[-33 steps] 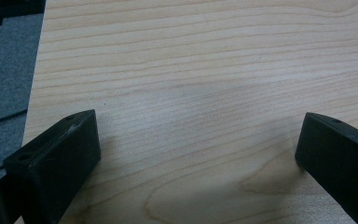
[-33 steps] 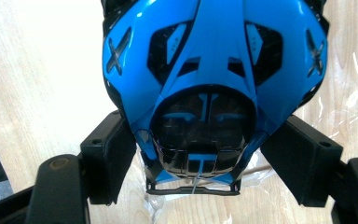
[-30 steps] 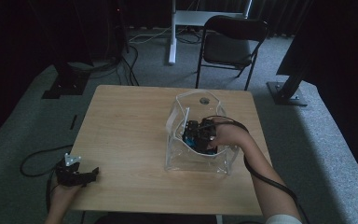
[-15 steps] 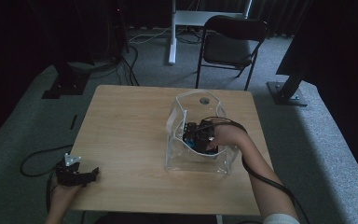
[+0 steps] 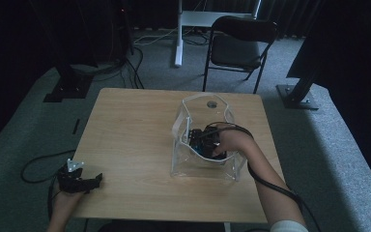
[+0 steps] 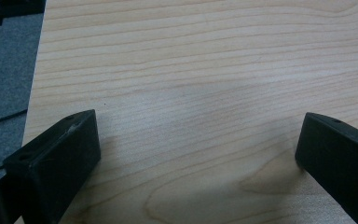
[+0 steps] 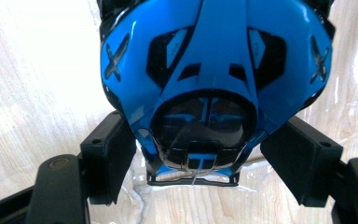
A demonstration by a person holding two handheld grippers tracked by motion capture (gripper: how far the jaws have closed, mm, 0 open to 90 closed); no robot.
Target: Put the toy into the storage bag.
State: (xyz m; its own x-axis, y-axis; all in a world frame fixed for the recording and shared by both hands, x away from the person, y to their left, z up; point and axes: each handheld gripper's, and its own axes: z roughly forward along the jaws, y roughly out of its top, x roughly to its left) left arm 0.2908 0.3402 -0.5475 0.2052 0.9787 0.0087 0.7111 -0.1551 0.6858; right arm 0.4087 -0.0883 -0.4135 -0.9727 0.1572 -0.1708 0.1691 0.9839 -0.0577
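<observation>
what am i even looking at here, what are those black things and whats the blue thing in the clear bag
There is no robot here. A person sits at a wooden table and holds a hand tool with two black jaws in each hand.

The wide picture comes from a camera above the table. The two close-ups come from small cameras riding on each tool, looking along its jaws.

The left gripper rests at the table's near left corner, jaws open, with bare wood between them.

The right gripper reaches into a clear plastic bag standing on the table. Its jaws sit on either side of a glossy blue and black toy car, seemingly gripping it. The car lies inside the bag.
</observation>
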